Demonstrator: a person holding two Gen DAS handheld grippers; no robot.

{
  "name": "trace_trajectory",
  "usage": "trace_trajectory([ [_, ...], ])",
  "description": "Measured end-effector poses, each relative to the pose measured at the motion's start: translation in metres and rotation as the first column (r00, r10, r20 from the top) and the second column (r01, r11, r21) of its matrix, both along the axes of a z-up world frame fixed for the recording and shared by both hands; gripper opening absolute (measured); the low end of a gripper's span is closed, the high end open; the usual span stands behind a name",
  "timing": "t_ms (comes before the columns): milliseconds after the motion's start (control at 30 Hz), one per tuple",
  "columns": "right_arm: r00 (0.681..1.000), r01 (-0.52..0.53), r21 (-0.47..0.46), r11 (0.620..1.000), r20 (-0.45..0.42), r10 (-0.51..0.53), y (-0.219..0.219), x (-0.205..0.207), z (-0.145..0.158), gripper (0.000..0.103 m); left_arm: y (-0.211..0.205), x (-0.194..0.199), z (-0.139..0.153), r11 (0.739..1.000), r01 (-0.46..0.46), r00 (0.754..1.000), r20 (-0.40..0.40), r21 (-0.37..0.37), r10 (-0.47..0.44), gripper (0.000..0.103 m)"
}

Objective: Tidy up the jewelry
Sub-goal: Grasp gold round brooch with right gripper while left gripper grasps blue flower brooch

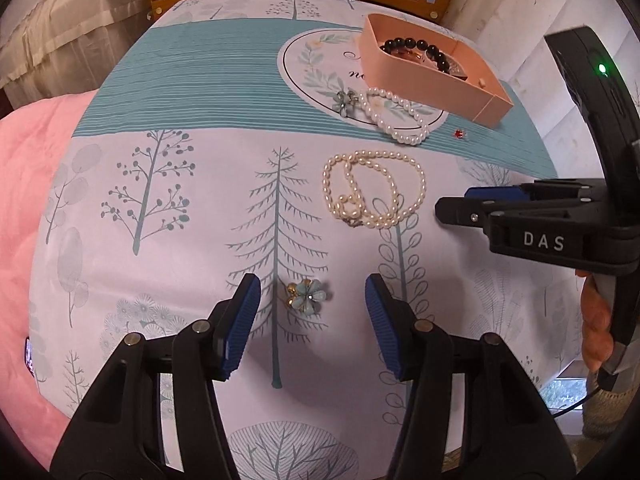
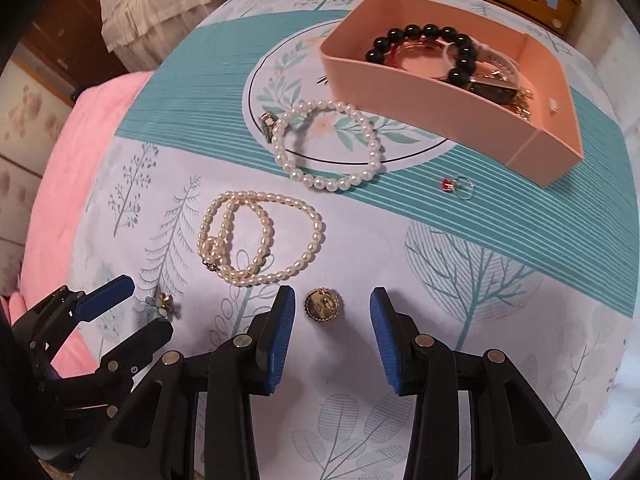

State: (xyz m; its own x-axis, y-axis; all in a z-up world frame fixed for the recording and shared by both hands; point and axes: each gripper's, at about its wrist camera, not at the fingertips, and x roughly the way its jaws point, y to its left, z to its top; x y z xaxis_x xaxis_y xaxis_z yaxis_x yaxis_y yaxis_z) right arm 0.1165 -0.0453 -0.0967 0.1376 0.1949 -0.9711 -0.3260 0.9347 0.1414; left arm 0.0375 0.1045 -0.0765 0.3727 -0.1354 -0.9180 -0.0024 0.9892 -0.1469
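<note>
Right wrist view: both tongs (image 2: 332, 336) (image 1: 312, 312) gape empty, the pink box (image 2: 420, 92) perhaps hiding smaller pieces.

**Jewelry spread on cloth, some already boxed**

Pink box (image 2: 448, 92) sat at far right, open-topped, holding a black bead bracelet (image 2: 436, 46) plus a watch-like piece, partly hidden. Round-pearl bracelet (image 2: 304, 178) lay flat just in front of the box. Oval-pearl strand (image 2: 256, 236) lay looped nearer. Red-stone ring (image 2: 456, 186) lay near the box corner. Blue flower brooch (image 1: 306, 296) and round gold brooch (image 2: 321, 305) lay nearest, apart. Grey flower piece (image 1: 346, 102) touched the round-pearl bracelet.
</note>
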Motion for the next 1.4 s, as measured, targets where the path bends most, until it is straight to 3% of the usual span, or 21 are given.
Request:
trace_trajectory([
  [133, 0.999, -0.04, -0.057, 0.998, 0.004, 0.04, 0.012, -0.001, -0.006, 0.035, 0.0, 0.0, -0.003, 1.0, 0.002, 1.0, -0.005, 0.012, -0.002, 0.05],
  [467, 0.994, -0.098, -0.156, 0.983, 0.025, 0.104, 0.035, -0.007, -0.01, 0.019, 0.0, 0.001, -0.013, 1.0, -0.004, 0.999, -0.046, -0.001, 0.004, 0.026],
  [667, 0.996, -0.084, -0.136, 0.987, 0.025, 0.088, 0.035, -0.007, -0.011, 0.018, 0.009, 0.004, -0.015, 0.997, -0.041, 0.997, -0.065, -0.065, 0.036, 0.018],
  [767, 0.998, -0.064, -0.106, 0.992, 0.022, 0.067, 0.028, -0.006, -0.007, 0.018, 0.018, 0.008, -0.016, 0.99, -0.077, 0.994, -0.089, -0.119, 0.067, 0.018],
  [1033, 0.998, -0.04, -0.063, 0.997, 0.035, 0.043, 0.005, -0.003, 0.01, 0.018, 0.03, 0.014, -0.014, 0.979, -0.121, 0.988, -0.114, -0.162, 0.104, 0.018],
  [1200, 0.999, -0.028, -0.034, 0.999, 0.043, 0.029, -0.014, -0.001, 0.026, 0.018, 0.027, 0.021, 0.003, 0.981, -0.104, 0.992, -0.093, -0.163, 0.089, 0.018],
  [1400, 0.996, 0.012, 0.003, 1.0, 0.087, -0.012, -0.039, 0.007, 0.057, 0.018, 0.007, 0.044, 0.05, 0.993, -0.023, 1.0, 0.001, -0.119, 0.024, 0.018],
])
